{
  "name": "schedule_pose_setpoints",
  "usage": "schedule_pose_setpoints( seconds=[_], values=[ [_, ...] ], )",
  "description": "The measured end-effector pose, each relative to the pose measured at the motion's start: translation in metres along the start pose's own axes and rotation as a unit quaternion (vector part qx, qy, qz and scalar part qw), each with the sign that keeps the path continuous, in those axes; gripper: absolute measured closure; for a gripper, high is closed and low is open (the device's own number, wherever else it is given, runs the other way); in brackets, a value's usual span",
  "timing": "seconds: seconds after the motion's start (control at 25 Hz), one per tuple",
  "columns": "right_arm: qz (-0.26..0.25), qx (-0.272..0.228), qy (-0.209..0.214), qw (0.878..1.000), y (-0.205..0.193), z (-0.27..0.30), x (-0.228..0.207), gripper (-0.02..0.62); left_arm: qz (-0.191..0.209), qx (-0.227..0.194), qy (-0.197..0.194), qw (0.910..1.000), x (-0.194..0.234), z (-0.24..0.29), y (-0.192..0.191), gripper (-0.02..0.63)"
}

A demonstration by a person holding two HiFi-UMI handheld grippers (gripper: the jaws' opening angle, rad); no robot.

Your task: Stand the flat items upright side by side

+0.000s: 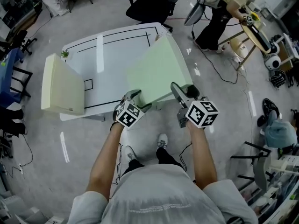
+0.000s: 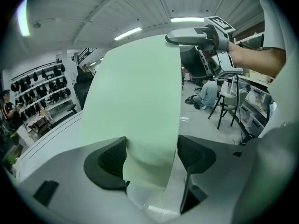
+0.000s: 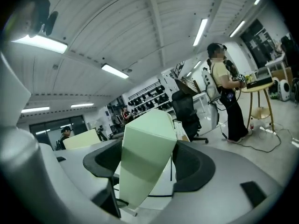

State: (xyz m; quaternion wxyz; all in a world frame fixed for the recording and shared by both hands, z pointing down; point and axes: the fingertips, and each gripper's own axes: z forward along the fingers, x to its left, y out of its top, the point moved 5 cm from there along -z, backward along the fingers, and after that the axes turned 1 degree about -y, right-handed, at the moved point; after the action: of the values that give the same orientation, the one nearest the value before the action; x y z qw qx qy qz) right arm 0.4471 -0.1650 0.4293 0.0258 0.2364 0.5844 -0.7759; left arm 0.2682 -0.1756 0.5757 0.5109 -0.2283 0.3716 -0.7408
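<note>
A large pale green board [image 1: 159, 71] is tilted up off the white table [image 1: 117, 45], its far edge near the table's right back corner. Both grippers hold its near edge. My left gripper [image 1: 139, 99] is shut on the near left part, and the board [image 2: 135, 92] fills the gap between its jaws [image 2: 150, 155]. My right gripper [image 1: 180, 91] is shut on the near right corner, with the board [image 3: 149, 139] between its pads [image 3: 145, 164]. A cream board [image 1: 60, 85] stands upright at the table's left end.
Black lines mark a rectangle on the table top. A black office chair [image 1: 152, 3] stands behind the table. A person [image 1: 219, 13] works at a small wooden table at the back right, with cables on the floor there. Gear and stools crowd the right edge.
</note>
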Motion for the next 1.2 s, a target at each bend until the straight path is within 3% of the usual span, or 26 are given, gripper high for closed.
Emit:
schedule_pose_setpoints(
  seconds=[0.28,0.68,1.2],
  values=[
    [-0.047,0.023,-0.036,0.998,0.005,0.005,0.050,0.238,-0.014,-0.044,-0.026,0.9986,0.009,-0.015,-0.016,0.262],
    [-0.076,0.017,0.026,0.997,0.005,0.016,0.119,0.259,-0.018,-0.093,-0.059,0.9938,0.029,-0.050,-0.034,0.301],
    [-0.151,0.019,0.111,0.982,-0.008,0.051,0.179,0.256,-0.094,-0.128,-0.074,0.9845,0.052,-0.059,-0.064,0.315]
  ],
)
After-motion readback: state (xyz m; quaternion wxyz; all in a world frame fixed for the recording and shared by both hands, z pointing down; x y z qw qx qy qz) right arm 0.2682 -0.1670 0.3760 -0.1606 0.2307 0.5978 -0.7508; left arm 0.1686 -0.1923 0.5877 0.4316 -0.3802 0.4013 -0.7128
